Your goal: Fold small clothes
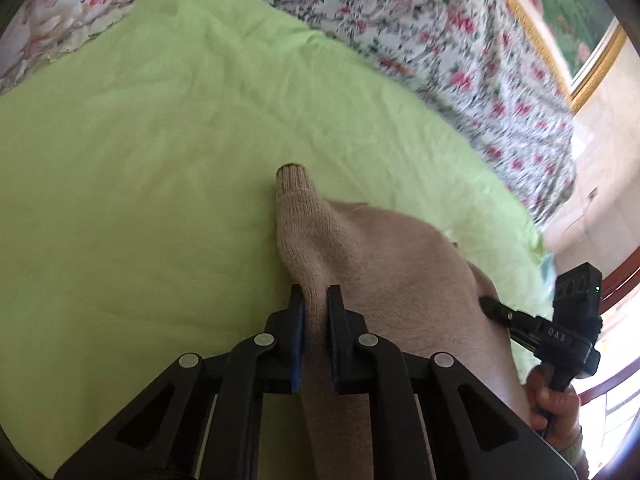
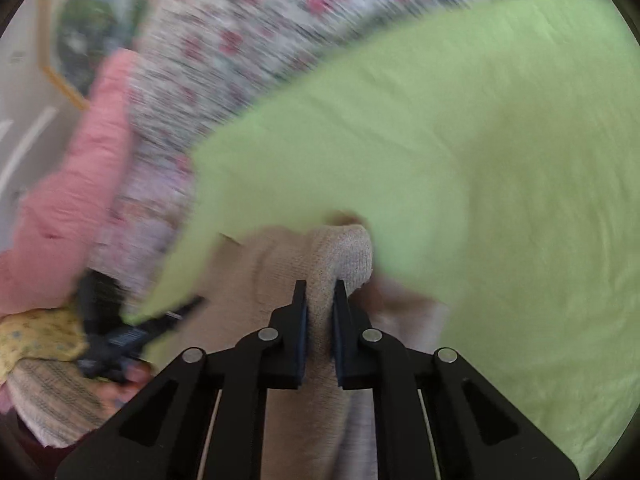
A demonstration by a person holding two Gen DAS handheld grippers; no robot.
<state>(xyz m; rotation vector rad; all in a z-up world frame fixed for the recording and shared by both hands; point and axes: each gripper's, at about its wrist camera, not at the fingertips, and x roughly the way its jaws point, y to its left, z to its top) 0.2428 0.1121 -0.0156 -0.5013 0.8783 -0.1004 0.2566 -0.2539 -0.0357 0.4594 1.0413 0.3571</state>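
A beige knitted garment (image 1: 384, 256) lies on a light green sheet (image 1: 140, 184). In the left wrist view my left gripper (image 1: 316, 300) is shut on a bunched fold of the garment, whose ribbed cuff (image 1: 292, 178) sticks out beyond the fingertips. My right gripper (image 1: 490, 306) shows at the right edge, held by a hand (image 1: 554, 404), its tip at the garment's far side. In the blurred right wrist view my right gripper (image 2: 320, 294) is shut on another beige knit fold (image 2: 344, 248), and my left gripper (image 2: 188, 306) shows dimly at the left.
A floral quilt (image 1: 440, 40) is heaped along the far side of the sheet. A framed picture (image 1: 576, 20) hangs on the wall behind. In the right wrist view a pink cloth (image 2: 76, 200), a yellow patterned cloth (image 2: 36, 338) and a striped knit (image 2: 56, 400) lie at the left.
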